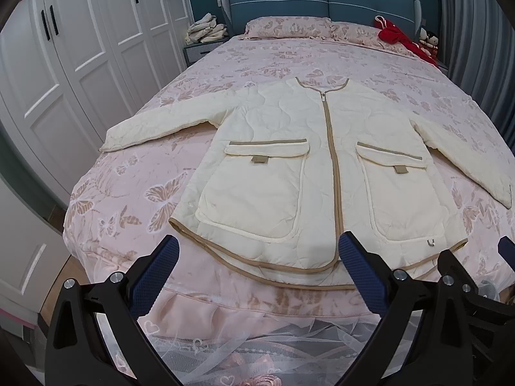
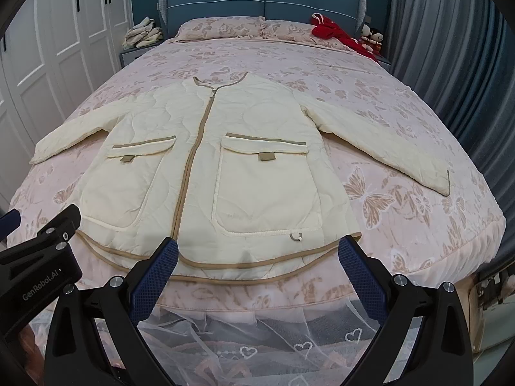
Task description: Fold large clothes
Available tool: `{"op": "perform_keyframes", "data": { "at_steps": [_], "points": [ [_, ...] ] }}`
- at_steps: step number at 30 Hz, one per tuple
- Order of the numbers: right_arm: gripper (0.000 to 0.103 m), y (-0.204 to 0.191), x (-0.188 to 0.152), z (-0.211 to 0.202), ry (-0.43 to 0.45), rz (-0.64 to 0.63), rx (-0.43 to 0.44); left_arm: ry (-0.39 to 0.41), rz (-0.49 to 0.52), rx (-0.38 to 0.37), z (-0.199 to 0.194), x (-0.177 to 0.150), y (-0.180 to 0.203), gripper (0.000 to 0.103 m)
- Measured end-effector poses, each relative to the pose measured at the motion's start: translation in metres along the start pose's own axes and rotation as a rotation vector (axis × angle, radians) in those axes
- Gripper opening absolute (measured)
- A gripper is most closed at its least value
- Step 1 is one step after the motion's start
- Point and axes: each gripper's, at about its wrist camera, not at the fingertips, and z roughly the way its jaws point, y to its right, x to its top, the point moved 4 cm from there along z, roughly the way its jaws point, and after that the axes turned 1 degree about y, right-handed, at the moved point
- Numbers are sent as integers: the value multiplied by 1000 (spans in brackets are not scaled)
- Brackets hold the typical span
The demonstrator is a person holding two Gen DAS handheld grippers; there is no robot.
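A cream quilted jacket with tan trim, a zipped front and two flap pockets lies flat and face up on the bed, sleeves spread to both sides, hem toward me. It also shows in the right wrist view. My left gripper is open and empty, hovering just short of the hem at its left half. My right gripper is open and empty, hovering just short of the hem at its right half. The right gripper's body shows at the right edge of the left wrist view.
The bed has a pink butterfly-print cover with a lace skirt at the foot. A red garment and pillows lie at the head. White wardrobes stand left, grey curtains right. A nightstand holds folded cloth.
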Motion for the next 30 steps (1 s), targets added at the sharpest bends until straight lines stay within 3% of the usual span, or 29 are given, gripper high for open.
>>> {"op": "perform_keyframes", "data": {
  "at_steps": [15, 19, 23, 30],
  "points": [
    [98, 0, 10, 1, 9, -2, 19, 4, -17, 23, 2, 8, -6, 97],
    [98, 11, 15, 11, -11, 37, 66, -2, -21, 33, 7, 12, -9, 97],
    [98, 61, 23, 34, -50, 189, 96, -13, -21, 22, 13, 15, -12, 97],
    [98, 190, 39, 81, -56, 452, 26, -55, -36, 46, 36, 19, -15, 98]
  ]
}}
